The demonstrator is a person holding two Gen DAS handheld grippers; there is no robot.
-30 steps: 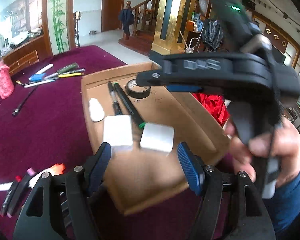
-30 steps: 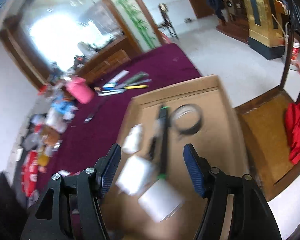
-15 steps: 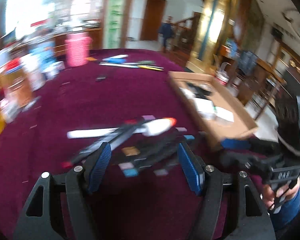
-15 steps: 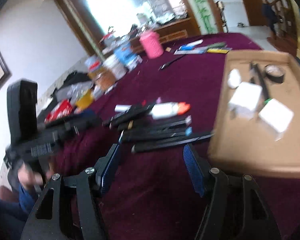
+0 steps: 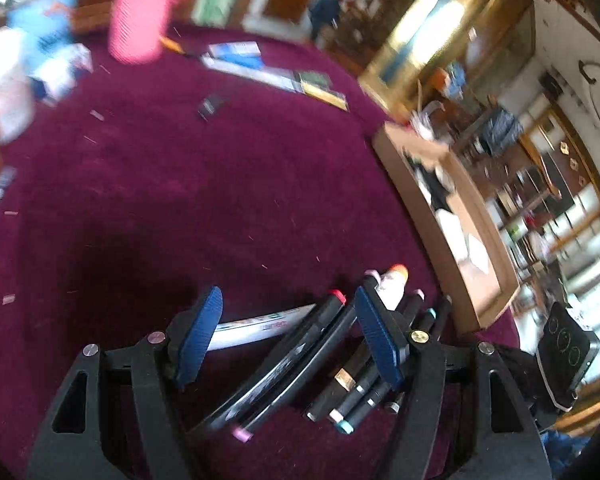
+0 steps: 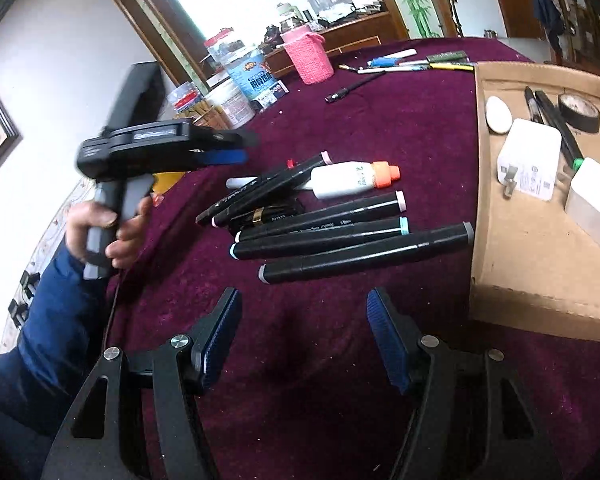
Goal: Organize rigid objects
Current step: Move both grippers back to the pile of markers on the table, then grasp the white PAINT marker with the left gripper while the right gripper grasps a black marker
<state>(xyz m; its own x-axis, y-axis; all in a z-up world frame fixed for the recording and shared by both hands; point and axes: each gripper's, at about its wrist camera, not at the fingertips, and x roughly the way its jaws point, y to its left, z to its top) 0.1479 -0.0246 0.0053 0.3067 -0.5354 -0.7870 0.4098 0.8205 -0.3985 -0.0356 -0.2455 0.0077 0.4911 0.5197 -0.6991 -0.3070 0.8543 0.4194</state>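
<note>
Several black markers (image 6: 352, 232) and a white glue bottle (image 6: 352, 178) with an orange cap lie in a heap on the maroon tablecloth. My right gripper (image 6: 302, 328) is open and empty, just short of the nearest grey-capped marker (image 6: 368, 254). My left gripper (image 5: 286, 326) is open, low over the same heap; two black markers (image 5: 288, 364) lie between its fingers. It shows from the side in the right wrist view (image 6: 224, 152). The cardboard tray (image 6: 496, 264) at right holds two white adapters (image 6: 530, 160), a tape roll (image 6: 580, 112), pens and a white oval.
A pink knitted holder (image 6: 310, 56), jars and tubs (image 6: 244, 76) stand at the table's far left. More pens (image 6: 420, 62) lie at the far edge, and a loose black pen (image 6: 354, 90) nearer. A white tube (image 5: 260, 326) lies under the heap.
Both grippers have swung from over the cardboard tray to the marker heap on the cloth. The left gripper has dropped low over the markers.
</note>
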